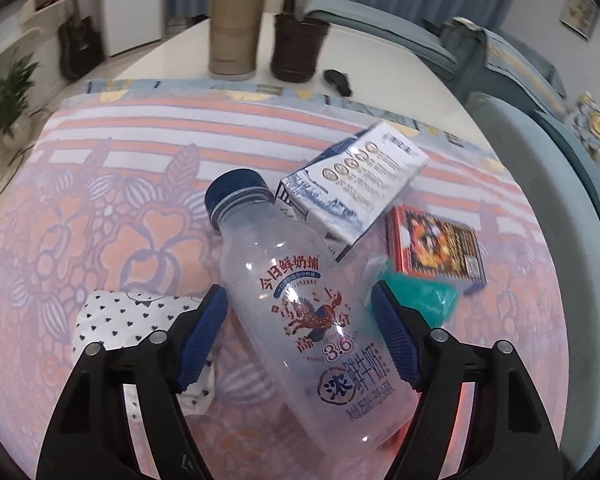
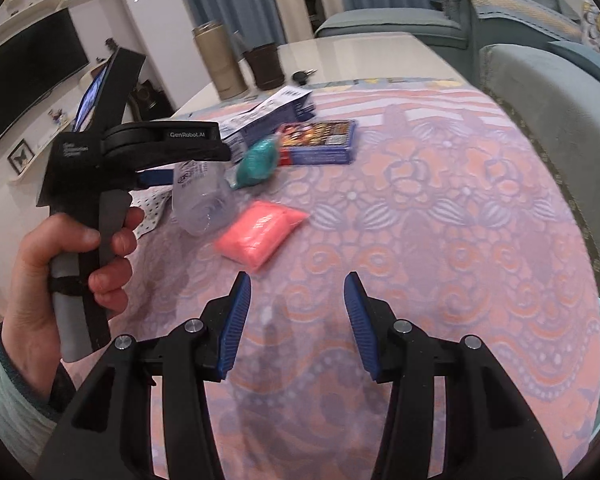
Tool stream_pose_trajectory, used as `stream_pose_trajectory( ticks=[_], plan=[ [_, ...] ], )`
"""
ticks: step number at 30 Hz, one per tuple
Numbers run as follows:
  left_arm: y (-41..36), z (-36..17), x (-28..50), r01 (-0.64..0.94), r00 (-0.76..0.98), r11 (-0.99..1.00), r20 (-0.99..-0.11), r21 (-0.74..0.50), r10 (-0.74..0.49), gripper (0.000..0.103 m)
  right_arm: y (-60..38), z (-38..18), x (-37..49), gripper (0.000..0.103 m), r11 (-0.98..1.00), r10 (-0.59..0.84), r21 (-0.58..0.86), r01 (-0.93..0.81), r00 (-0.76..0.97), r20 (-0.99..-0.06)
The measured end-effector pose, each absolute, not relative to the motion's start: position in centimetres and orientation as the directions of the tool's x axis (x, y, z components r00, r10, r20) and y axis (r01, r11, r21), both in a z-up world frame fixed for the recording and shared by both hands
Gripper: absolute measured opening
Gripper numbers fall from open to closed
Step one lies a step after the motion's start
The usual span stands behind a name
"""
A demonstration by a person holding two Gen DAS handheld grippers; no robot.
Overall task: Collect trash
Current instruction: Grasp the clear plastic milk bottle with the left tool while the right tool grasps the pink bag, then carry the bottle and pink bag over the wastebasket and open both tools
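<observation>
while the left gripper clamps the clear milk bottle above the floral cloth, only the right wrist view shows a pink packet; right gripper wide, empty. sofa beside table.

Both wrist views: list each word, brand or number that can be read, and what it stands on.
"今日鲜奶铺", "3.6", "浓" and "鲜牛奶": plastic bottle.
"GenRobot.AI": body of the left gripper, right wrist view.
Fine print at the bottle's base: too small to read.
White carton: blurred.
Red and blue box: blurred.
Second label on the gripper body: too small.
</observation>
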State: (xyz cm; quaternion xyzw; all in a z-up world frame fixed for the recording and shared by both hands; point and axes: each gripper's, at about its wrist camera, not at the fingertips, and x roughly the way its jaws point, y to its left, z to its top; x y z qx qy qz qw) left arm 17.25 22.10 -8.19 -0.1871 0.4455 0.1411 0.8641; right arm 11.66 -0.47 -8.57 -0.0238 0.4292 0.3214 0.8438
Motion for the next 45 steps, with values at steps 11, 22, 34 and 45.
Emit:
stream_pose_trajectory(
  ticks=[11,22,34,45],
  plan=[
    [22.9,-8.5,9.6,-0.188,0.606,0.948,-0.790,-0.258,-0.094,0.064,4.0,-10.8,15.2,0.048,0.774,0.558,0.373,-0.512,0.273,-0.784],
    [23.2,-8.8,4.9,-0.173,0.641,0.939,-0.758,-0.298,-0.123,0.063,8.1,-10.6,15.2,0.057,0.858,0.393,0.173,-0.484,0.400,-0.828],
    [20.9,-6.9,4.3,-0.091,0.702,0.945,-0.693,-0.314,-0.163,0.056,5.6,-8.4,10.1,0.034,0.805,0.341,-0.024,-0.593,0.496,-0.798],
    [15.4,-7.2,5.9,-0.043,0.607,0.941,-0.758,-0.334,-0.241,0.063,-6.7,-4.5,9.3,0.034,0.892,0.352,0.080,-0.445,0.572,-0.741]
  ],
)
